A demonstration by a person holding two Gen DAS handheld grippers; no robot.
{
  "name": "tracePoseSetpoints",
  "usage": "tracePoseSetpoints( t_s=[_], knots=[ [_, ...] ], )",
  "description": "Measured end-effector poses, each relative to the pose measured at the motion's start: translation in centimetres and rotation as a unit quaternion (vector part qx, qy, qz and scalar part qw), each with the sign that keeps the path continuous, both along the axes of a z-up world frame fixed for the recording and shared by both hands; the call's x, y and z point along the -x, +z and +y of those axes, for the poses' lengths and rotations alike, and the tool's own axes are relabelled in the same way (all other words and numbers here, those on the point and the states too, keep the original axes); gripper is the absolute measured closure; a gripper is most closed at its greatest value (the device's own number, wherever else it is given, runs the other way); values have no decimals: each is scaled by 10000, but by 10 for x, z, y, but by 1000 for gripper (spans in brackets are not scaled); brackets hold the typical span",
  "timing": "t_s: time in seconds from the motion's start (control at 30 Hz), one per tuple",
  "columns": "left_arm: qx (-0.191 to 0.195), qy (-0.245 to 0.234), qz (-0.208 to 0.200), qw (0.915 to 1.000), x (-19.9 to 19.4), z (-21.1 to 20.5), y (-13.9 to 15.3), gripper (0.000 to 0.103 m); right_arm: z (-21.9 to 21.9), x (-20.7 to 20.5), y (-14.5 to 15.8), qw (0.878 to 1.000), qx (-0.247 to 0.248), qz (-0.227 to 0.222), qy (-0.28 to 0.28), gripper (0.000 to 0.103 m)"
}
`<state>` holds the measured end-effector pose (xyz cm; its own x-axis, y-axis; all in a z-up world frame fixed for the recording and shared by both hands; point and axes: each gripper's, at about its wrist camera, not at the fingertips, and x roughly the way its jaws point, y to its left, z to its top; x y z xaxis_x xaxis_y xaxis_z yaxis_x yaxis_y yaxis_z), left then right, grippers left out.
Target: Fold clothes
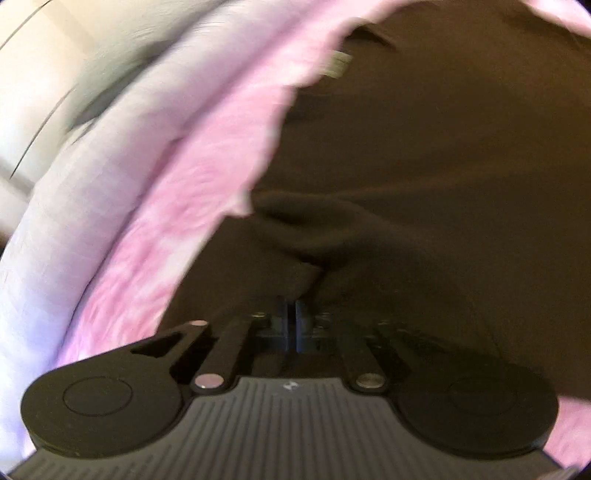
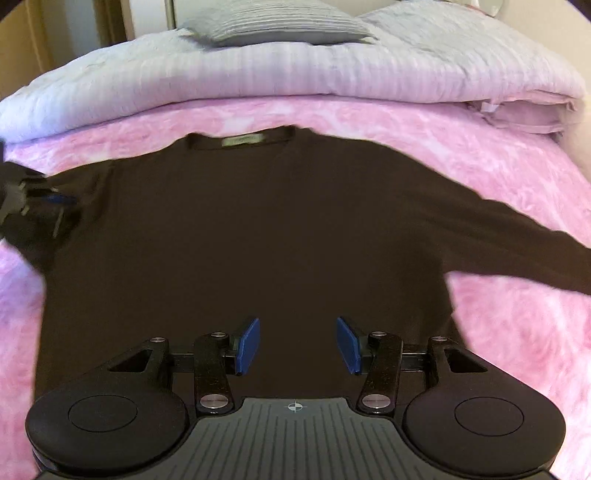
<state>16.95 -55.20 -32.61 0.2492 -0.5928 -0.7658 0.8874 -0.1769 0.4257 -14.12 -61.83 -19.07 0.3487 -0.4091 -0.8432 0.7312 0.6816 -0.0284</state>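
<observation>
One garment: dark long-sleeved top point(image 2: 236, 229) spread flat on pink blanket point(image 2: 480, 155) on the bed, collar at far side, one sleeve stretched right
Left tool point(image 1: 293, 314): jaws closed, pinching a fold of the top's cloth at its left edge
Right tool point(image 2: 297, 345): jaws apart, nothing between the pads, above near hem
Far side: pale duvet point(image 2: 295, 77), grey pillow point(image 2: 273, 22)

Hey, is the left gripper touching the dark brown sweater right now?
Touching. In the left wrist view the left gripper is shut on a bunched fold of the sweater.
</observation>
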Motion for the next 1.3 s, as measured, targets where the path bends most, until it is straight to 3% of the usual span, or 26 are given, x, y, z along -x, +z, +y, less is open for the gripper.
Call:
tracePoseSetpoints(
  t_s=[0.07, 0.1, 0.17, 0.23, 0.33, 0.47, 0.5, 0.67, 0.8, 0.97, 1.1, 1.17, 1.3],
  knots=[
    [465, 730, 167, 9961, -26, 16, 22, 103, 15, -10, 2, 9998, 21, 80, 195, 53],
    [745, 1186, 287, 9897, -43, 30, 39, 103, 21, -14, 5, 9996, 18, 80, 255, 53],
    [1317, 2145, 500, 9665, -77, 68, 73, 103, 27, -23, 8, 9995, 19, 34, 327, 53],
    [1778, 3083, 595, 9326, -104, 115, 102, 103, 31, -32, 10, 9992, -4, 10, 388, 53],
    [2161, 4371, 763, 8697, -134, 190, 125, 103, 34, -49, 8, 9986, -99, -1, 528, 53],
    [2259, 5347, 803, 8103, -139, 267, 132, 103, 42, -67, 7, 9969, -146, -20, 775, 53],
    [2261, 5490, 828, 8004, -135, 281, 132, 103, 44, -70, 7, 9965, -157, -24, 820, 53],
    [2090, 5769, 1070, 7824, -125, 321, 115, 103, 59, -76, 6, 9947, -204, 38, 1004, 53],
    [2150, 5641, 1096, 7897, -141, 326, 112, 103, 71, -73, 6, 9932, -263, 112, 1129, 53],
    [2659, 5315, 886, 7994, -155, 323, 148, 103, 91, -73, 5, 9902, -359, 156, 1340, 53],
    [2446, 5300, 1048, 8052, -162, 325, 131, 103, 105, -83, -4, 9898, -536, 145, 1309, 53],
    [2230, 5380, 1206, 8039, -167, 330, 112, 103, 111, -91, -7, 9889, -615, 125, 1350, 53],
    [1824, 5629, 1611, 7899, -177, 349, 82, 97, 125, -109, -8, 9850, -630, 63, 1607, 53]
  ],
)
